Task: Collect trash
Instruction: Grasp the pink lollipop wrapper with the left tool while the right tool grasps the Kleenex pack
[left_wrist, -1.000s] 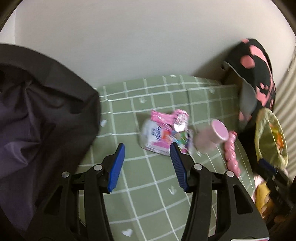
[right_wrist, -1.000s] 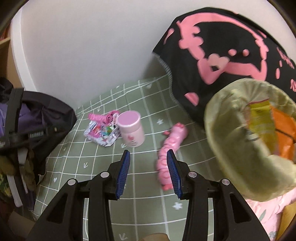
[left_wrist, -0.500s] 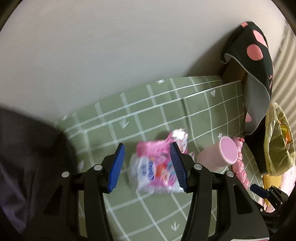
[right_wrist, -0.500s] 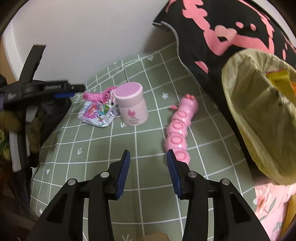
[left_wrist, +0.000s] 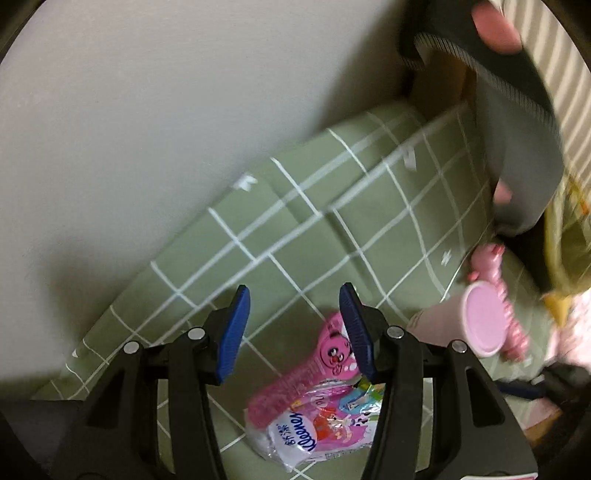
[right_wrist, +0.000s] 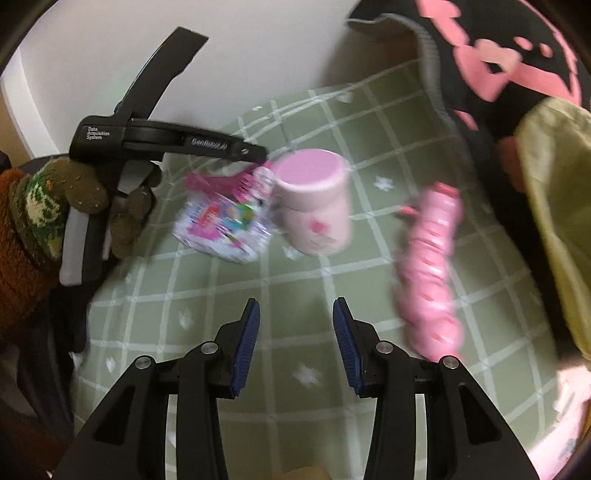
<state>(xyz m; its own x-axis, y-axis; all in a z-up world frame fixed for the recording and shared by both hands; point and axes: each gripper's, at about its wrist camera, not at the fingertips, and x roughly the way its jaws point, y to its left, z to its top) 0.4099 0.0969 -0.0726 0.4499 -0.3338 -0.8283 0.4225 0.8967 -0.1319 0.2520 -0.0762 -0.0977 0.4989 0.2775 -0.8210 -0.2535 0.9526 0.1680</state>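
Tissue packet (left_wrist: 314, 432), pink and crumpled, lies on the green checked bedspread (left_wrist: 332, 206) and now sits low between the left tongs' (left_wrist: 295, 328) arms, where a second ago it lay ahead of them. Its long axis runs diagonally toward the wall. Both left and right tongs (right_wrist: 295, 343) stand apart, empty. A pink cup (right_wrist: 314, 203) crowds the packet's right side (touching, it seems); bare bedspread stretches toward the wall.

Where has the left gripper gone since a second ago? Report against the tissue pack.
Yes: the left gripper has closed in over the tissue pack, which now sits low between its open fingers.
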